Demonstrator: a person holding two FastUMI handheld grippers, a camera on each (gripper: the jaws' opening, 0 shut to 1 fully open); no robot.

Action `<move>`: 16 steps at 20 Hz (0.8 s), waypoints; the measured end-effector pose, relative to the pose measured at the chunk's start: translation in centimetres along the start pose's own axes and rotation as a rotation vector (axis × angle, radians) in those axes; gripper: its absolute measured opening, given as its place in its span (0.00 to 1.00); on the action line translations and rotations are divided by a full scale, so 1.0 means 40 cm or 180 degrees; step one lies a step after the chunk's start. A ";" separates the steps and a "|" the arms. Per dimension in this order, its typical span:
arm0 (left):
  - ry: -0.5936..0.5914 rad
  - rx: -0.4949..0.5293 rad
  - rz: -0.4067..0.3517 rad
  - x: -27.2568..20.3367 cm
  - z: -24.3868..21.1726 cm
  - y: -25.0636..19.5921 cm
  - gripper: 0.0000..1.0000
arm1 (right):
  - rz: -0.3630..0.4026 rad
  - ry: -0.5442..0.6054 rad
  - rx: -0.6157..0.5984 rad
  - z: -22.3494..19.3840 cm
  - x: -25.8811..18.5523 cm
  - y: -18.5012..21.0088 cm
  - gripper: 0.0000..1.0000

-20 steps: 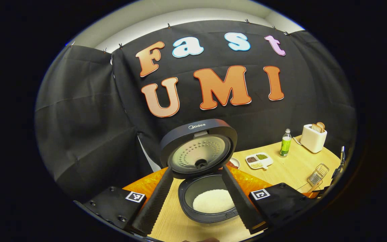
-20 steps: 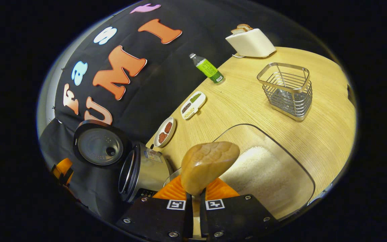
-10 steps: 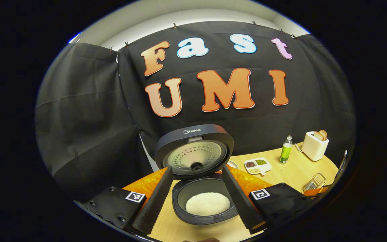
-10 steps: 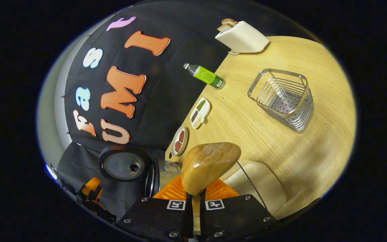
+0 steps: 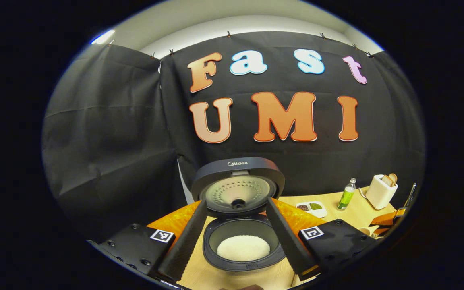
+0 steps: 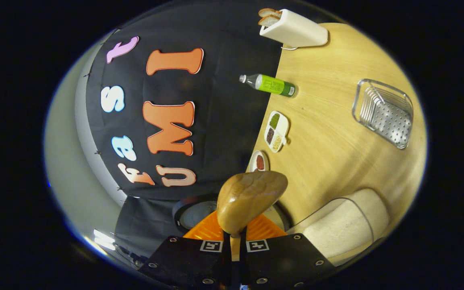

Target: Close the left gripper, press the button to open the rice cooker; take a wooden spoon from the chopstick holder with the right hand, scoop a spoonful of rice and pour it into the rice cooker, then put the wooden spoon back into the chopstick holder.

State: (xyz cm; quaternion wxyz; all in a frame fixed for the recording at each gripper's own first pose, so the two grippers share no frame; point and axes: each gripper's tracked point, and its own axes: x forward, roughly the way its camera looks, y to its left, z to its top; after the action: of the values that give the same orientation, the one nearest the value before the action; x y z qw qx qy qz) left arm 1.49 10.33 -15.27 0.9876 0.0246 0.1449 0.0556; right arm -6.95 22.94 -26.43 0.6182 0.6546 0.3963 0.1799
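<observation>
- Left hand-held gripper: fingers spread wide, empty, before rice cooker; lid raised, rice in pot.
- Right hand-held gripper: clamped on wooden spoon handle, bowl rolled sideways.
- Chopstick holder: on desk, well apart.

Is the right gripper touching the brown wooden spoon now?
Touching. In the right gripper view, the right gripper has its two fingers closed on the handle of the brown wooden spoon, with no gap visible.

Table: light wood.
Back edge, against the wall: toaster, green bottle, divided dish, red-filled dish, rice cooker.
Mid-table: wire holder.
Near edge: rice container.
</observation>
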 end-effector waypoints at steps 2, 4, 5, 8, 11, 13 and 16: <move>-0.0042 -0.0001 0.0129 -0.010 0.002 0.042 0.98 | 0.0089 0.0076 0.0123 -0.007 0.040 0.045 0.07; -0.0053 -0.0028 0.0261 -0.023 -0.005 0.094 0.98 | 0.0106 0.0154 0.0114 -0.024 0.091 0.079 0.07; -0.0048 -0.0049 0.0321 -0.029 -0.010 0.119 0.98 | 0.0140 0.0226 0.0172 -0.039 0.120 0.097 0.07; -0.0030 -0.0092 0.0520 -0.040 -0.025 0.202 0.98 | 0.0320 0.0405 0.0421 -0.091 0.195 0.175 0.07; -0.0008 -0.0135 0.0699 -0.057 -0.038 0.274 0.98 | 0.0290 0.0556 0.0291 -0.159 0.262 0.205 0.07; 0.0015 -0.0142 0.0799 -0.068 -0.052 0.318 0.98 | 0.0274 0.0638 0.0256 -0.196 0.311 0.219 0.07; 0.0062 -0.0179 0.0907 -0.071 -0.074 0.376 0.98 | 0.0152 0.0668 0.0020 -0.248 0.384 0.223 0.07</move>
State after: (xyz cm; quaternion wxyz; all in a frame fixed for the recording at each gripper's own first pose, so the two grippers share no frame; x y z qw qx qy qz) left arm -3.62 25.02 -16.31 0.9685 0.0166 0.1479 0.1995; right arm -1.96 41.63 -20.16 0.5668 0.6433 0.4437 0.2608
